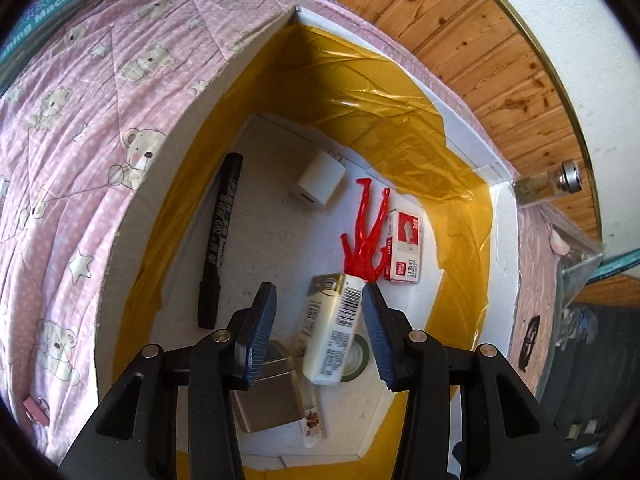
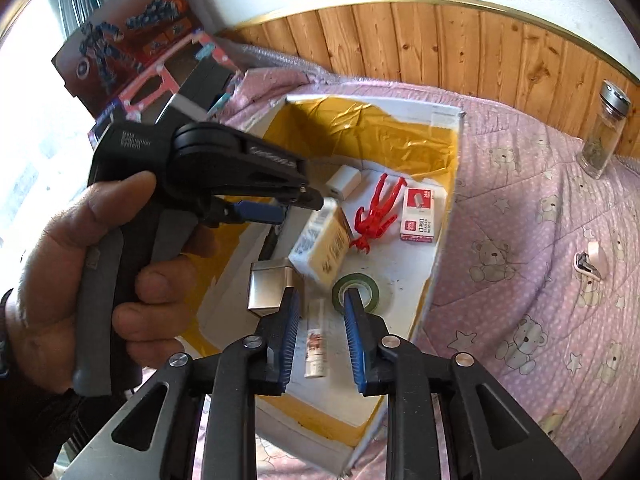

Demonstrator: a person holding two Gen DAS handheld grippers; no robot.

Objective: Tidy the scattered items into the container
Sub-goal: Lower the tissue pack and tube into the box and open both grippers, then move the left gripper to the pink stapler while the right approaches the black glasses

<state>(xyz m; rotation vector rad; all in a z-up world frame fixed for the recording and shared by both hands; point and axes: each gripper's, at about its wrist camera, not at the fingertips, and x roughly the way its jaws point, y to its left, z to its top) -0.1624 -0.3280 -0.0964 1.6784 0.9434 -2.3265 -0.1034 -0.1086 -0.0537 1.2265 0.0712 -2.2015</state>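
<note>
A white box (image 1: 476, 140) with yellow film lining sits on the pink bedspread; it also shows in the right wrist view (image 2: 444, 216). Inside lie a black marker (image 1: 222, 236), a white charger (image 1: 320, 180), a red figure (image 1: 366, 232), a staples box (image 1: 404, 246), a metal tin (image 1: 268, 400), a green tape roll (image 2: 356, 292) and a small tube (image 2: 316, 344). My left gripper (image 1: 318, 298) is open above the box, with a cream carton (image 1: 330, 332) lying tilted below its jaws. My right gripper (image 2: 320, 304) is open and empty over the box's near end.
A glass jar (image 2: 604, 132) stands by the wooden wall panel. A nail clipper (image 2: 588, 266) lies on the bedspread right of the box. A small pink clip (image 1: 34, 406) lies on the bedspread at the left. Toy boxes (image 2: 132, 48) are stacked at the far left.
</note>
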